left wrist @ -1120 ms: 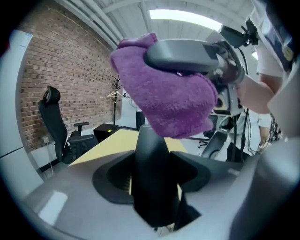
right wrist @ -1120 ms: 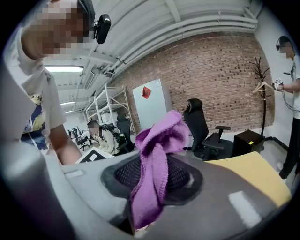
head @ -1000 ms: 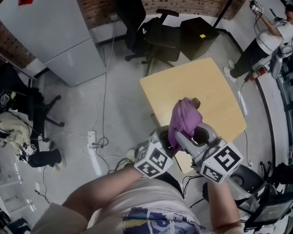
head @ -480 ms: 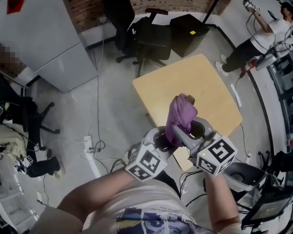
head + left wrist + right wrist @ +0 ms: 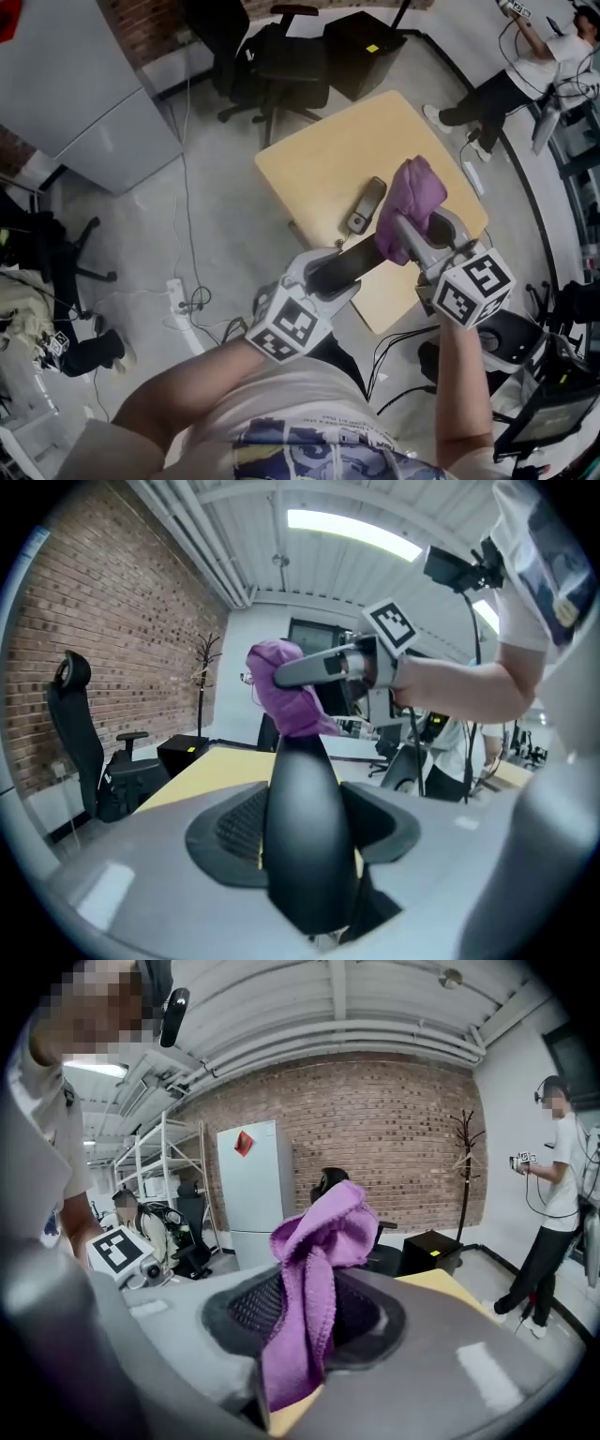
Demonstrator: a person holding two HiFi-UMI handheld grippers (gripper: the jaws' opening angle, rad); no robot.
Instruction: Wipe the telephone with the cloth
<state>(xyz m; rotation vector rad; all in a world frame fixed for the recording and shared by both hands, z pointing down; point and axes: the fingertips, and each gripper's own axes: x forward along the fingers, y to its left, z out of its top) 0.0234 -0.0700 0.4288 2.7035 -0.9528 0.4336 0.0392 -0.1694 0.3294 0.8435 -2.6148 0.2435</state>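
Setting: pale wooden surface [image 5: 319,155], seen steeply from above; black office chair [image 5: 286,61] on the floor beyond it
Telephone: slim dark telephone [image 5: 365,205] lies flat on the surface, toward the near edge; nothing touches it; the cloth hangs just to its right in the head view
Cloth: purple cloth [image 5: 411,202], bunched and held off the surface; one fold stands above the jaws, the rest trails down between them
Right hand-held gripper: right hand-held gripper [image 5: 305,1321] has its jaws pressed together on the cloth; the hold looks firm, judging by the pinched pile
Left hand-held gripper: left hand-held gripper [image 5: 302,855] has its jaws fairly wide yet clamped on a black tapered object [image 5: 302,808]; glossy and rounded; possibly a handset, though I cannot tell
Handling, telephone: probably light, rigid, smooth plastic; likely to skid under a wiping stroke unless steadied; best held by its long edges, clear of keys and screen
Handling, cloth: soft, limp, light, napped; grips well; a fuller wad ahead of the jaws would give a broader wiping face
Containers: none on the surface; black cabinet [image 5: 364,39] stands on the floor beyond the far edge; closed as far as can be seen, contents hidden
Stage: wiping not yet begun, by my reading; cloth and telephone near but apart
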